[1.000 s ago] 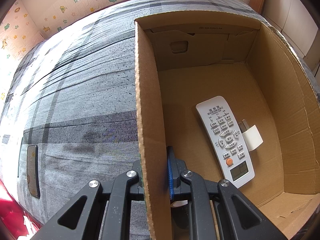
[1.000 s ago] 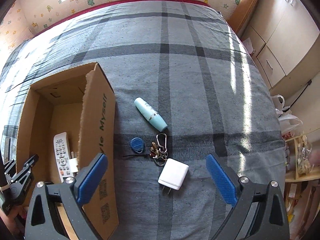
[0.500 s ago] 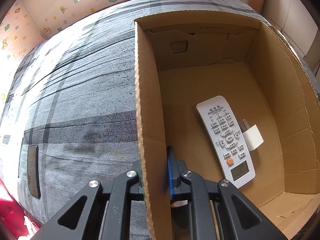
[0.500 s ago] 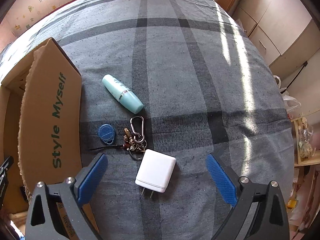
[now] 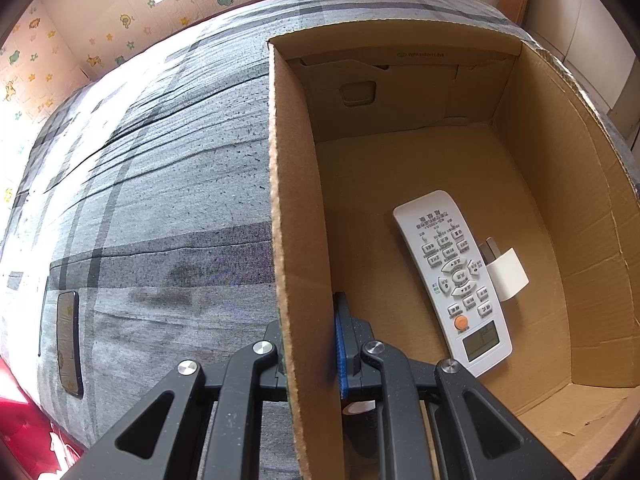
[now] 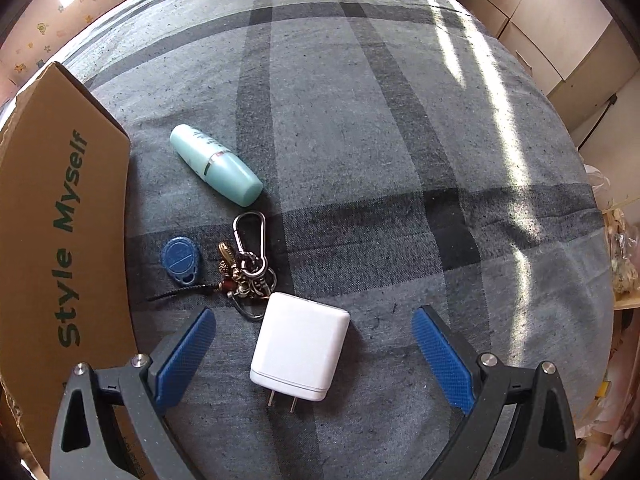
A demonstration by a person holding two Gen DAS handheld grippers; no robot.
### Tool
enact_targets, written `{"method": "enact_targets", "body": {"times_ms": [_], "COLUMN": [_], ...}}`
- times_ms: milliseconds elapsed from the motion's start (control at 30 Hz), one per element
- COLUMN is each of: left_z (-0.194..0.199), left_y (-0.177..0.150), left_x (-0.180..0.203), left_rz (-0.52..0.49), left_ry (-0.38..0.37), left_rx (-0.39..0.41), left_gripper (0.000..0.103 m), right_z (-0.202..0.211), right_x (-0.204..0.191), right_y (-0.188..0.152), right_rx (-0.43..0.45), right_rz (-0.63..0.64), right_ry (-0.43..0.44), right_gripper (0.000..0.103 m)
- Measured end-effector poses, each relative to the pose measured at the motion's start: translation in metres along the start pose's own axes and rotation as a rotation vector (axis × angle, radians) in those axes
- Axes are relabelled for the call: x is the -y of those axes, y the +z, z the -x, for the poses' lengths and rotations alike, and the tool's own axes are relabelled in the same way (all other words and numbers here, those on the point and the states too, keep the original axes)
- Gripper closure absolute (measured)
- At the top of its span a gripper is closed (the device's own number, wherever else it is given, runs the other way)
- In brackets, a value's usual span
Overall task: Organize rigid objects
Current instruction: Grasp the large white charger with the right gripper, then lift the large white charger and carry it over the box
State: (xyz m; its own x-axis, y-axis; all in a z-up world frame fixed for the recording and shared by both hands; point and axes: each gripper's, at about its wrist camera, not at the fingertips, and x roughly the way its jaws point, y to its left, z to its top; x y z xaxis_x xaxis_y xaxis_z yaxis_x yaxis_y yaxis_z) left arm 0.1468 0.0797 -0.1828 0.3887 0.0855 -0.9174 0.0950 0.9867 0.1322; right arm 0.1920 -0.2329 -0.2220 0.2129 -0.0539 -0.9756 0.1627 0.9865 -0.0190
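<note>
The left tool (image 5: 310, 344) pinches the brown cardboard box's side wall (image 5: 296, 208). The right tool (image 6: 314, 344), spread wide, hangs over the white square plug-in charger (image 6: 300, 354) on the grey checked bed (image 6: 360, 120).

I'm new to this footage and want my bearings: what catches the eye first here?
The open right gripper hangs straight over a white charger lying on the grey plaid bedspread, with a key bunch and a mint-green bottle just beyond. The left gripper is clamped on the wall of a cardboard box, where a white remote and a second white plug already lie.
</note>
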Motion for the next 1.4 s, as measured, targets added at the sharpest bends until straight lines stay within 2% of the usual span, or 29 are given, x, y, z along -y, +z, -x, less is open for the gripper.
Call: {"method": "enact_targets", "body": {"times_ms": [167, 200, 367, 433, 467, 733, 1400], "left_z": [0.000, 0.000, 0.000, 0.000, -0.001, -0.001, 0.000], "left_y": [0.000, 0.000, 0.000, 0.000, 0.000, 0.000, -0.001], "left_x": [0.000, 0.001, 0.000, 0.000, 0.000, -0.001, 0.000], "left_rz": [0.000, -0.001, -0.001, -0.002, -0.002, -0.002, -0.005], "left_ry": [0.001, 0.001, 0.003, 0.004, 0.004, 0.005, 0.008], "left_rx": [0.000, 0.000, 0.000, 0.000, 0.000, -0.001, 0.000], "left_gripper": [0.089, 0.089, 0.089, 0.089, 0.089, 0.089, 0.089], "right_z": [-0.004, -0.004, -0.006, -0.008, -0.010, -0.006, 0.035], "right_x": [0.000, 0.000, -0.007, -0.009, -0.010, -0.010, -0.014], "right_y": [-0.001, -0.001, -0.001, -0.002, -0.002, -0.005, -0.004], "right_rx": [-0.007, -0.005, -0.020, -0.034, -0.042, -0.031, 0.035], "right_rz": [-0.004, -0.003, 0.005, 0.004, 0.004, -0.018, 0.018], "right_ry": [0.001, 0.002, 0.020, 0.030, 0.029, 0.044, 0.038], "right_gripper": [0.003, 0.007, 0.034, 0.051, 0.052, 0.053, 0.056]}}
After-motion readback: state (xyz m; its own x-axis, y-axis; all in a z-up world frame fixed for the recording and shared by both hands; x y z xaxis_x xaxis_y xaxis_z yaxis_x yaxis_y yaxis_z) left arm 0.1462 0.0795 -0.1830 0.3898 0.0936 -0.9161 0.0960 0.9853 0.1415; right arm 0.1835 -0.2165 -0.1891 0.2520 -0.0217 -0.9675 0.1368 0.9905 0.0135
